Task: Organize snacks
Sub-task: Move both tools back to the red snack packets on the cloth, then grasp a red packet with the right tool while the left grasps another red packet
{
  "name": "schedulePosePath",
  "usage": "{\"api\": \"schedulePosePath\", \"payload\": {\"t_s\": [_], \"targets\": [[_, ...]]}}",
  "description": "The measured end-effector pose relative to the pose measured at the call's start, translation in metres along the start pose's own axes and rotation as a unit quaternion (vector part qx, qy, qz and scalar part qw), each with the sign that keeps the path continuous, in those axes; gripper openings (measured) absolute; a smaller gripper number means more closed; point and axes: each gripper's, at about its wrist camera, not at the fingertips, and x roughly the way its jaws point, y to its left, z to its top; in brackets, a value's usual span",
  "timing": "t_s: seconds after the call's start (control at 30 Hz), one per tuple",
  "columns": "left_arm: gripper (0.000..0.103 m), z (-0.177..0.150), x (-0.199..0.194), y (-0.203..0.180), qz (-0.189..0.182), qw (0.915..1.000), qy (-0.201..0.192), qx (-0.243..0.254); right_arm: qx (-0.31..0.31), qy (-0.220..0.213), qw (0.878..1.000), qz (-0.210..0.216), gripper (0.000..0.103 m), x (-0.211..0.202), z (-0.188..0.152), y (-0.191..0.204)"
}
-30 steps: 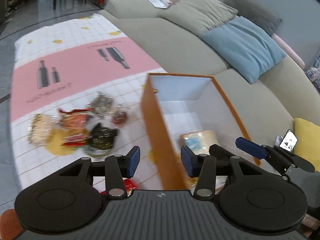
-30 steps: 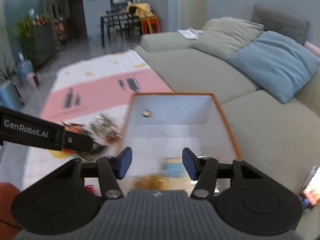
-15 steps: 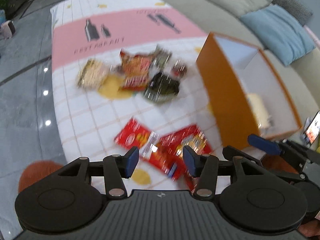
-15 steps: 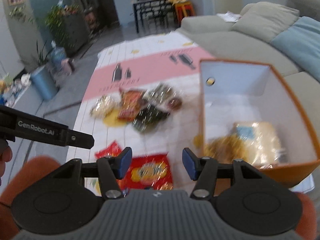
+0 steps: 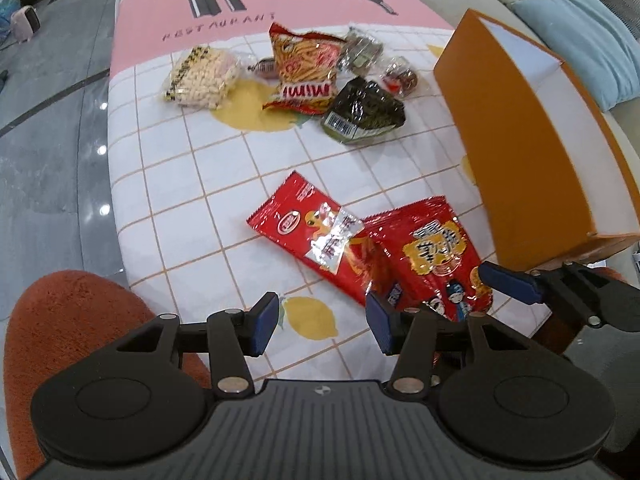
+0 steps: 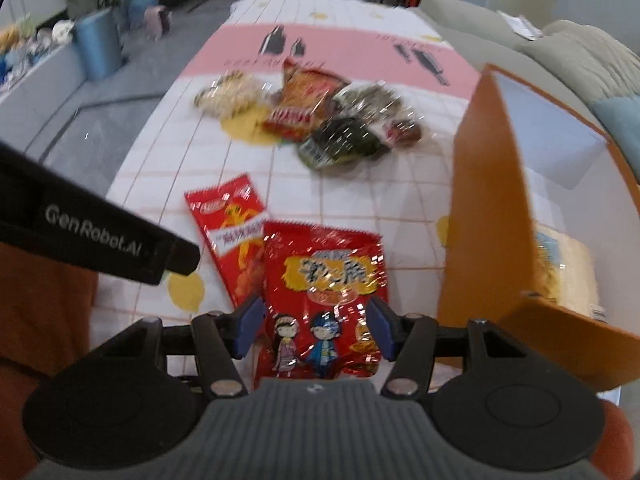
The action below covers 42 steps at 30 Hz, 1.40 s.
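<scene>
An orange box [image 5: 524, 152] with a white inside stands at the table's right; it also shows in the right wrist view [image 6: 484, 216], holding a pale packet [image 6: 564, 272]. Two red snack bags lie near the front: a long one [image 5: 316, 236] and a wide one with cartoon figures [image 6: 324, 296], also seen in the left wrist view [image 5: 432, 256]. My left gripper [image 5: 322, 326] is open and empty, above the tablecloth just left of the wide bag. My right gripper [image 6: 314, 328] is open, with its jaws on either side of the wide bag's near end.
Farther back lie a pale puffed snack bag [image 5: 204, 76], an orange-red fries bag [image 5: 306, 72], a dark green packet [image 5: 364, 114] and small wrapped items [image 5: 400, 78]. An orange cushion [image 5: 76, 320] is at the near left. A sofa with a blue pillow [image 5: 588, 36] is on the right.
Both grippers have pulled back from over the box and swung left and down over the table's front. The two red bags now lie just ahead of them. Both stay open.
</scene>
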Motion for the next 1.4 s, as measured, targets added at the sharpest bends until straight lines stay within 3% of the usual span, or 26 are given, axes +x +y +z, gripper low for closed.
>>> {"api": "schedulePosePath", "payload": {"t_s": [0.13, 0.33, 0.4, 0.5, 0.57, 0.67, 0.8, 0.93, 1.03, 1.1, 1.17, 1.23, 1.4], "targets": [[0.059, -0.001, 0.009, 0.003, 0.001, 0.9999, 0.013, -0.003, -0.02, 0.022, 0.999, -0.016, 0.058, 0.015, -0.001, 0.005], [0.059, 0.001, 0.016, 0.006, -0.011, 0.9997, 0.02, -0.011, -0.054, 0.01, 0.998, -0.04, 0.067, 0.025, -0.004, 0.01], [0.059, 0.001, 0.018, 0.008, -0.021, 0.9994, 0.017, -0.02, -0.074, 0.008, 0.996, -0.049, 0.066, 0.027, -0.004, 0.013], [0.059, 0.003, 0.022, 0.013, -0.037, 0.9983, 0.019, -0.041, -0.084, 0.01, 0.995, -0.052, 0.057, 0.025, -0.002, 0.013], [0.059, 0.003, 0.025, 0.017, -0.048, 0.997, 0.021, -0.058, -0.059, 0.011, 0.997, -0.039, 0.051, 0.021, 0.002, 0.005], [0.059, 0.004, 0.029, 0.02, -0.057, 0.9953, 0.017, -0.076, -0.03, -0.002, 0.999, -0.027, 0.03, 0.01, 0.011, -0.006], [0.059, 0.009, 0.037, 0.022, -0.063, 0.9926, 0.016, -0.103, 0.043, -0.014, 0.999, 0.013, 0.022, -0.001, 0.022, -0.029], [0.06, 0.013, 0.043, 0.017, -0.056, 0.9927, 0.013, -0.106, 0.168, -0.026, 0.981, 0.099, 0.02, -0.006, 0.028, -0.062], [0.06, 0.015, 0.045, 0.011, -0.045, 0.9949, 0.006, -0.09, 0.237, -0.011, 0.962, 0.137, 0.02, 0.002, 0.022, -0.078], [0.056, 0.015, 0.046, 0.005, -0.036, 0.9967, -0.004, -0.073, 0.278, -0.005, 0.948, 0.156, 0.021, 0.008, 0.014, -0.086], [0.042, 0.015, 0.046, -0.002, -0.02, 0.9985, -0.011, -0.051, 0.287, -0.006, 0.945, 0.16, 0.023, 0.008, 0.013, -0.088], [0.036, 0.015, 0.048, -0.006, -0.005, 0.9993, -0.019, -0.032, 0.278, -0.007, 0.95, 0.145, 0.03, 0.007, 0.014, -0.086], [0.014, 0.017, 0.044, -0.008, -0.004, 0.9992, -0.036, -0.018, 0.242, -0.014, 0.962, 0.123, 0.031, 0.002, 0.016, -0.078]]}}
